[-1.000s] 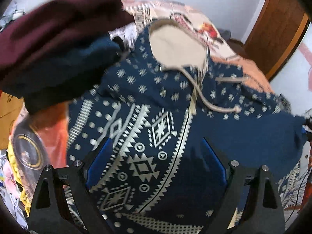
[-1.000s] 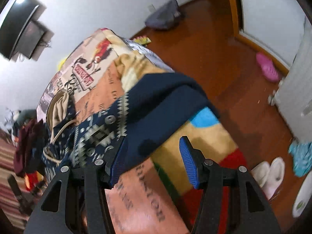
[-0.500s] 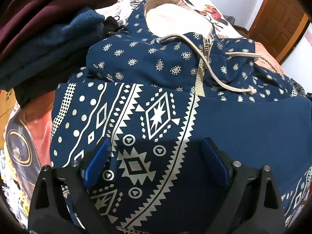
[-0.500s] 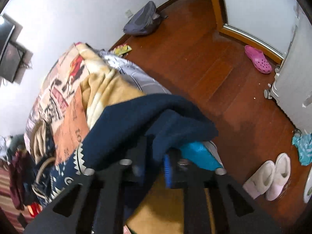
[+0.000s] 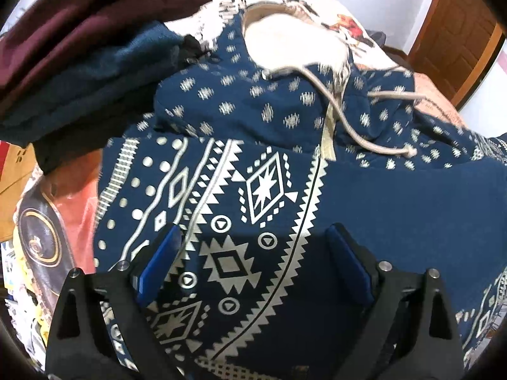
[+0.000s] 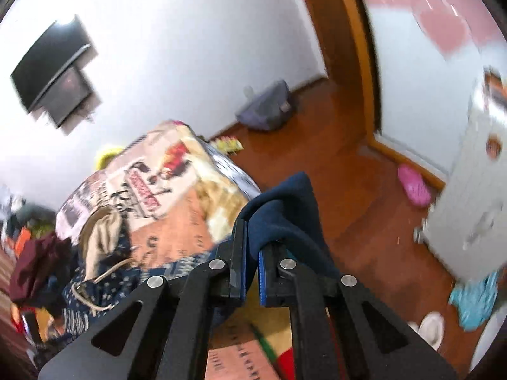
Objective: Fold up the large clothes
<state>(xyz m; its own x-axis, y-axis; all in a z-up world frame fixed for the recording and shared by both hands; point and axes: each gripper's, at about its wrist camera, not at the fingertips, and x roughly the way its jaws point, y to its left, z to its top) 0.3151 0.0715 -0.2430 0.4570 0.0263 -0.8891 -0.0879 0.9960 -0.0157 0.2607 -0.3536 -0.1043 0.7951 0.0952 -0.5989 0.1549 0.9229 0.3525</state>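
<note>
hoodie (image 5: 275,196) lies face up on the bed (image 6: 177,171), its navy front with the pale geometric print filling the left wrist view, cream-lined hood (image 5: 291,47) at twelve o'clock and drawstrings (image 5: 364,126) trailing toward two o'clock. it seems spread flat like this so the sides and sleeves can be turned in over the body.

the left gripper (image 5: 253,272) hangs over the lower chest panel with its jaws wide apart, blue pads clear of the cloth and nothing between them. whether the finger bases touch the fabric i cannot tell. held low and over the middle, it looks placed to pin the body or to wait for its own edge while the other hand does the work.

the right gripper (image 6: 252,253) has just been closing, and its jaws are now pinched tight on a fold of plain navy fabric (image 6: 285,209), most likely the sleeve or side edge of the same hoodie. the cloth bunches above the pads at twelve o'clock and drapes down past them toward four o'clock, so the grip sits well in from the hem. the fold is raised off the blanket, which suits carrying it across the body toward nine o'clock, where the hood shows.

a pile of maroon and dark blue clothes (image 5: 82,50) sits at ten o'clock in the left view, just beside the hoodie's shoulder, probably finished or waiting items kept out of the folding area.
</note>
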